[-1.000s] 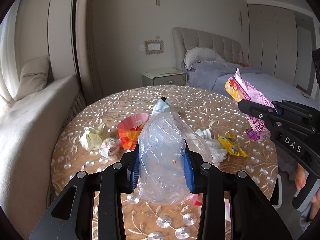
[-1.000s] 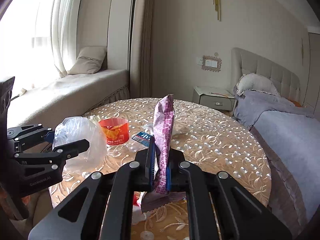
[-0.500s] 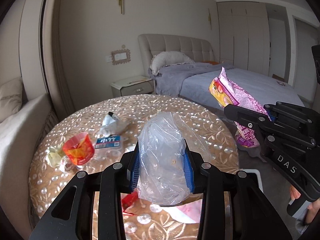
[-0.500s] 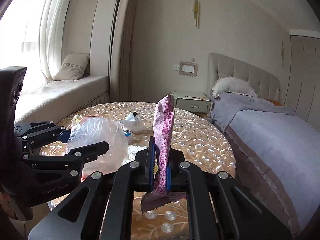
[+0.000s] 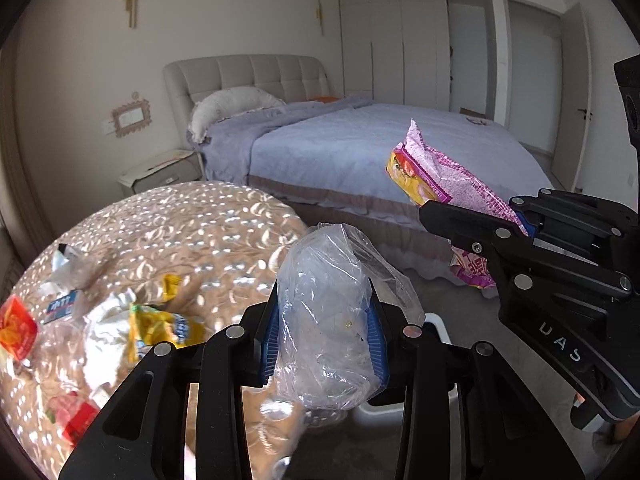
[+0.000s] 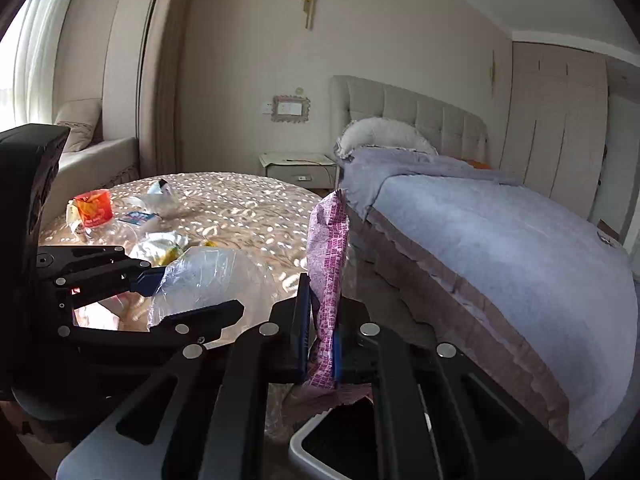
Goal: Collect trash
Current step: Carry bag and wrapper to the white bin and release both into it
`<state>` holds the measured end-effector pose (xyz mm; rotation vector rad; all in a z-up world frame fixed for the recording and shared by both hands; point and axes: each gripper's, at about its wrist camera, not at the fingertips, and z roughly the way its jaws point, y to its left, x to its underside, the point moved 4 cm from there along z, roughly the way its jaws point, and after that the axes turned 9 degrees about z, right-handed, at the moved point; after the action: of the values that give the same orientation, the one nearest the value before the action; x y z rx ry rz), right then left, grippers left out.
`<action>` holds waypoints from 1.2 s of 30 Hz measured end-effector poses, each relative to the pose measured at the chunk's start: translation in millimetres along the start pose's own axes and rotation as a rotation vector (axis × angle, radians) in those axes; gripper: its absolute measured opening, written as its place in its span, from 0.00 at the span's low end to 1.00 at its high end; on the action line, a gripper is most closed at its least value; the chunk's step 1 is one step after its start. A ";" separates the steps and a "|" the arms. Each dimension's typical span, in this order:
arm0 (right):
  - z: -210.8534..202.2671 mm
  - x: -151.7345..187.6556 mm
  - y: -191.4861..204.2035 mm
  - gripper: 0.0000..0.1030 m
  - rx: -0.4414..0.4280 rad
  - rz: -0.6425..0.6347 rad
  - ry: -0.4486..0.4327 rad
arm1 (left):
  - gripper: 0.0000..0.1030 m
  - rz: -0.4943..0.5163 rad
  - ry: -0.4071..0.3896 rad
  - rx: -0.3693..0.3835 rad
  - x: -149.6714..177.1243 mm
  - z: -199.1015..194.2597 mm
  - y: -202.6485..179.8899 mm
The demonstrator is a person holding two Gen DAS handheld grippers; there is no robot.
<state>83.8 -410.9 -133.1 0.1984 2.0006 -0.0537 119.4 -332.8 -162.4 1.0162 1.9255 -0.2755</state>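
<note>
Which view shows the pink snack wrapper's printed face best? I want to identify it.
The left wrist view: the pink snack wrapper faces it broadside in the right gripper, yellow picture visible. The right wrist view shows it edge-on only.

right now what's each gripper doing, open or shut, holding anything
Left gripper: shut on the clear plastic bag.
Right gripper: shut on the pink snack wrapper.
</note>
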 end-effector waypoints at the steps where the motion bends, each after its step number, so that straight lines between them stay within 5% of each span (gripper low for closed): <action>1: 2.9 6.4 -9.3 0.10 0.008 0.014 0.013 | 0.35 0.016 0.007 0.016 -0.4 8.6 -9.8; 12: 34.0 54.7 -80.0 0.10 0.073 0.073 0.038 | 0.36 0.125 0.098 0.149 9.5 116.8 -92.2; 21: 81.9 115.9 -118.4 0.10 0.084 0.071 0.113 | 0.36 0.208 0.153 0.186 49.1 189.3 -125.1; 29: 108.3 150.2 -137.7 0.10 0.079 0.091 0.172 | 0.36 0.181 0.221 0.298 68.5 241.6 -136.3; 30: 110.1 151.1 -137.9 0.10 0.081 0.090 0.175 | 0.40 0.179 0.221 0.300 68.8 243.8 -137.1; 32: 112.8 153.8 -136.6 0.10 0.083 0.081 0.185 | 0.89 0.166 0.234 0.317 70.6 251.7 -136.9; 33: 114.2 154.6 -136.2 0.10 0.084 0.077 0.186 | 0.96 0.155 0.236 0.313 73.0 252.8 -137.0; 36: 119.1 157.3 -135.0 0.10 0.082 0.070 0.195 | 0.96 0.163 0.256 0.267 77.3 260.3 -135.5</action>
<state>103.4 -540.8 -332.8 0.3375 2.1852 -0.0745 160.9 -520.2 -397.4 1.4369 2.0545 -0.3278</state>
